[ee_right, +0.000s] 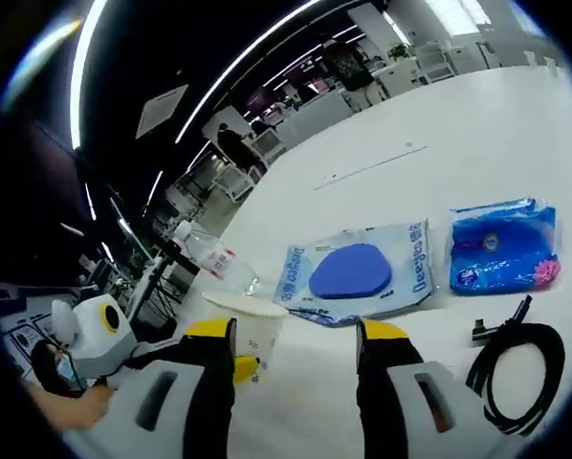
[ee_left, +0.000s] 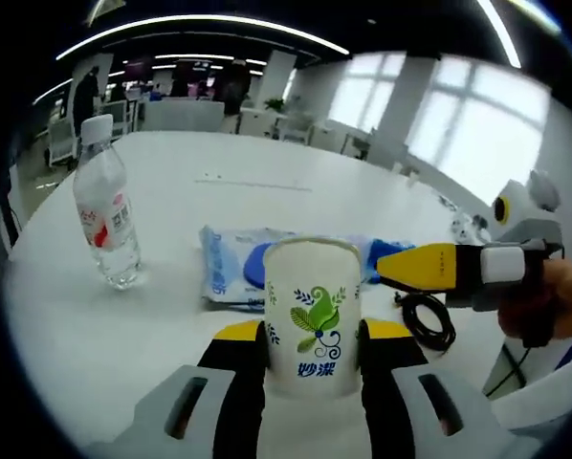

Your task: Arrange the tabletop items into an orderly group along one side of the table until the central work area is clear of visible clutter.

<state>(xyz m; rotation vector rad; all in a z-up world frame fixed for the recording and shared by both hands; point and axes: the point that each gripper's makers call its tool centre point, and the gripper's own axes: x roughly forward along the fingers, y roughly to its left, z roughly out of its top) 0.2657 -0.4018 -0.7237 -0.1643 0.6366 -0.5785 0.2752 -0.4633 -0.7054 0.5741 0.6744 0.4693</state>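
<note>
White tabletop (ee_left: pixel 267 163) stretches wide. Left gripper (ee_left: pixel 313 342) has its jaws clamped on a paper cup (ee_left: pixel 312 316) printed "妙潔" with green leaves. Right gripper (ee_right: pixel 294 337) hangs with jaws apart, holding nothing. Beyond: "Deeyeo" sponge pack (ee_right: pixel 356 271), red-labelled water bottle (ee_left: pixel 105 215), black cable (ee_right: pixel 516 368).

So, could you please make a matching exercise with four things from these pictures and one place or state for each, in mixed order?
Things:
1. paper cup
2. water bottle
3. black cable
4. left gripper

States:
A. lying coiled on the table
B. standing upright with a white cap
C. shut on the cup
D. printed with a green leaf design

Pairs: 1-D, 2-B, 3-A, 4-C
</note>
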